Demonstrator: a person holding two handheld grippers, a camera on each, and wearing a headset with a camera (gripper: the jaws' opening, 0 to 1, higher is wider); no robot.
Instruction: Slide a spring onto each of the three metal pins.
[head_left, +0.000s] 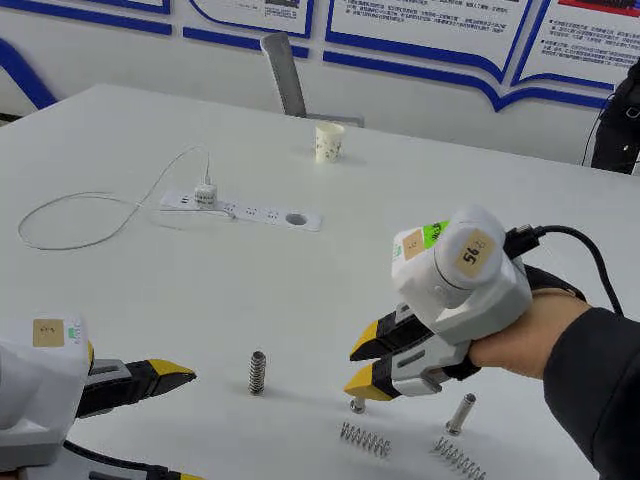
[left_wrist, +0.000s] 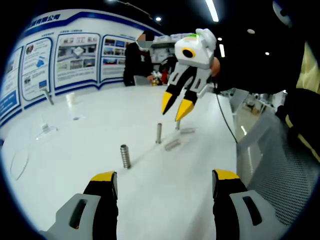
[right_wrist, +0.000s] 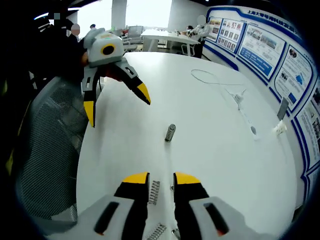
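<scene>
Broadly, a white table (head_left: 300, 290) carries everything, and the pin that already wears a spring, the sprung pin (head_left: 258, 372), stands upright near its front edge. To the left of the sprung pin, low over the table, the left gripper (head_left: 185, 425) points its yellow-tipped jaws toward it. They are spread wide with nothing between them, and in the left gripper view the sprung pin stands ahead of the gap, apart from both tips. To the right of the sprung pin a hand (head_left: 520, 340) holds the right gripper (head_left: 360, 368) tilted down at the table, its jaws parted only narrowly and empty.

Well beyond the sprung pin lies a power strip (head_left: 250, 212) with a charger plugged in and a looping white cable (head_left: 70, 205); farther back still stands a paper cup (head_left: 329, 142).

Just right of the sprung pin, a short bare pin (head_left: 357, 404) stands just under the right gripper's lower tip; whether they touch I cannot tell. Farther right stands a taller bare pin (head_left: 460, 413). Two loose springs lie flat on the near side of these — one spring (head_left: 365, 440) nearer the sprung pin, the other spring (head_left: 460, 458) farther off. In the right gripper view a spring shows through the narrow gap, lying on the table, ungripped.
</scene>
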